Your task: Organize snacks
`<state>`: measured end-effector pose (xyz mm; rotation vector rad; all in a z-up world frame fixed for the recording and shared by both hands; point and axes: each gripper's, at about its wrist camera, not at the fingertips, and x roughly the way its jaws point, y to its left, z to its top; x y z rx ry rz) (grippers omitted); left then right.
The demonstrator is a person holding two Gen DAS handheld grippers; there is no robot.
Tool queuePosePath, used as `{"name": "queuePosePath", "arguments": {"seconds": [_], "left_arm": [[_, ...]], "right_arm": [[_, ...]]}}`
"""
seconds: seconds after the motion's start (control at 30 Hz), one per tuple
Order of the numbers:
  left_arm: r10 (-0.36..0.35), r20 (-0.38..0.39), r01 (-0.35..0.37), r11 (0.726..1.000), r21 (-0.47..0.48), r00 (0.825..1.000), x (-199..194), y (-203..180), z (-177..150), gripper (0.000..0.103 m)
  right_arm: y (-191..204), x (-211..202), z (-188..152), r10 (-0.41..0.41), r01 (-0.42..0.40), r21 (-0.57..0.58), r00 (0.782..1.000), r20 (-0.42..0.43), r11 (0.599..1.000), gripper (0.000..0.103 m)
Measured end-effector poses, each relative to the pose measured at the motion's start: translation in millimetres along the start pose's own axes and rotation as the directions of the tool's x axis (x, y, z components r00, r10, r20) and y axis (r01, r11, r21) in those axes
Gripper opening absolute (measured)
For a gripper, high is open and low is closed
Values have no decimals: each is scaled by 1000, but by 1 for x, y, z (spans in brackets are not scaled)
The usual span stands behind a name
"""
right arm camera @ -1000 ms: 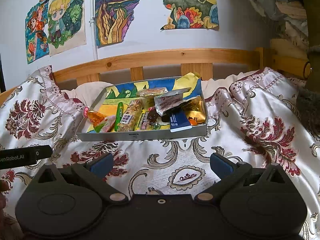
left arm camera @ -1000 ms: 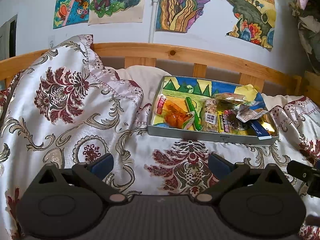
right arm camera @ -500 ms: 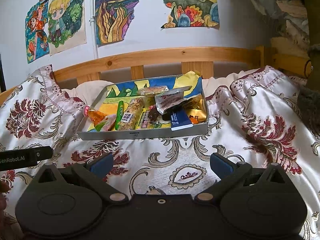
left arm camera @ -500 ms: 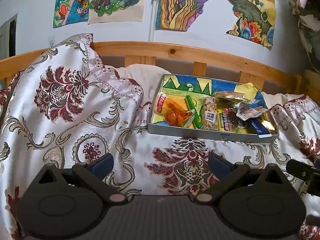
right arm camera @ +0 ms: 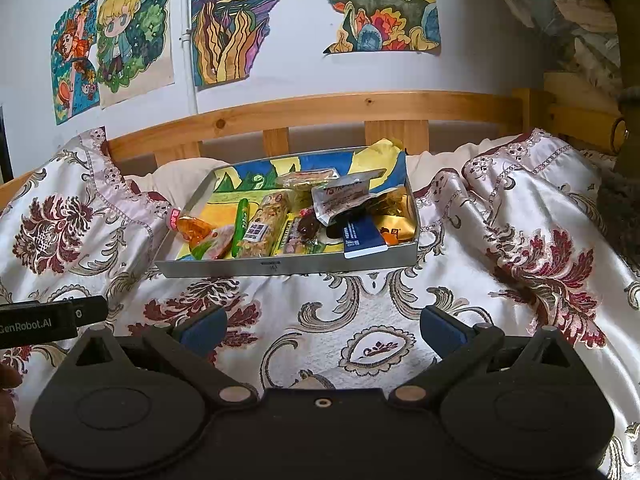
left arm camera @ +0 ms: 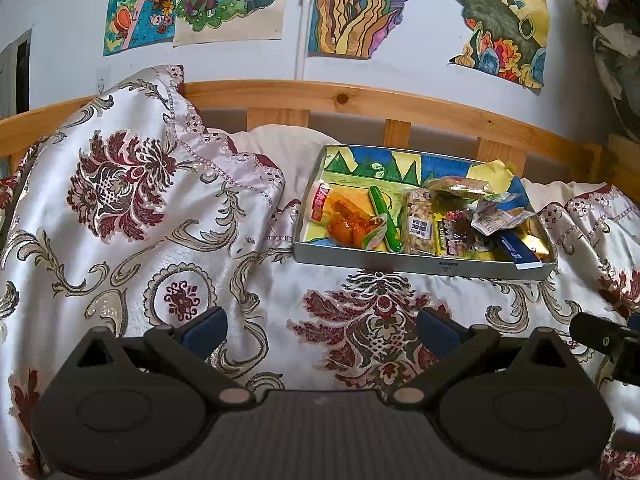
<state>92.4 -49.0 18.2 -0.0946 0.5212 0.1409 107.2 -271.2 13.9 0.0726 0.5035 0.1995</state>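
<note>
While both grippers hover low over the bed, a shallow grey metal tray (left arm camera: pixel 420 266) is seen ahead of them, resting on a satin bedspread (left arm camera: pixel 132 216) patterned with maroon flowers and beige scrolls. The left gripper (left arm camera: pixel 320 326) is held with its blue-padded fingers (left arm camera: pixel 204 328) spread wide and nothing between them; the right gripper (right arm camera: pixel 320 324) is likewise held with its fingers (right arm camera: pixel 440 326) wide apart and empty. Neither is touching the tray.

The snacks are all gathered inside the tray, whose floor is lined with a coloured drawing of green peaks and a blue sky. At the left end an orange snack packet (left arm camera: pixel 344 224) with a red label is laid, partly overhanging the tray's left rim in the right wrist view. Just beside it a slim green stick packet (left arm camera: pixel 384 218) is laid lengthwise, and next to that a clear-wrapped nut bar (left arm camera: pixel 418 222) with a white barcode label. Toward the right end the packets are heaped on one another: a silver foil packet (right arm camera: pixel 340 200) lies on top, a dark blue packet (right arm camera: pixel 362 236) with a white edge leans at the front wall, and a gold wrapper (right arm camera: pixel 400 228) is tucked into the right corner.

Behind the tray a wooden slatted headboard (left arm camera: pixel 360 100) is seen, with a pale pillow (left arm camera: pixel 292 148) against it, and children's drawings (right arm camera: pixel 240 20) are fixed to the white wall above.
</note>
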Motion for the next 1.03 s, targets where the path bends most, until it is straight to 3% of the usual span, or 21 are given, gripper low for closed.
{"name": "queuePosePath", "arguments": {"seconds": [0.13,0.4,1.03], "left_arm": [[29,-18,-29,999,23,999,0,-3,1,102],[-9,-18,9,1000,14,1000,-2,-1,2,102],[7,-14,-6,1000,16,1000,-3,-2,1,102]], "right_arm": [[0,0,0,0,0,0,1000,-2,1000,102],[0,0,0,0,0,1,1000,-4,1000,102],[1,2,-1,0,0,-5,1000,-9,1000,102]]}}
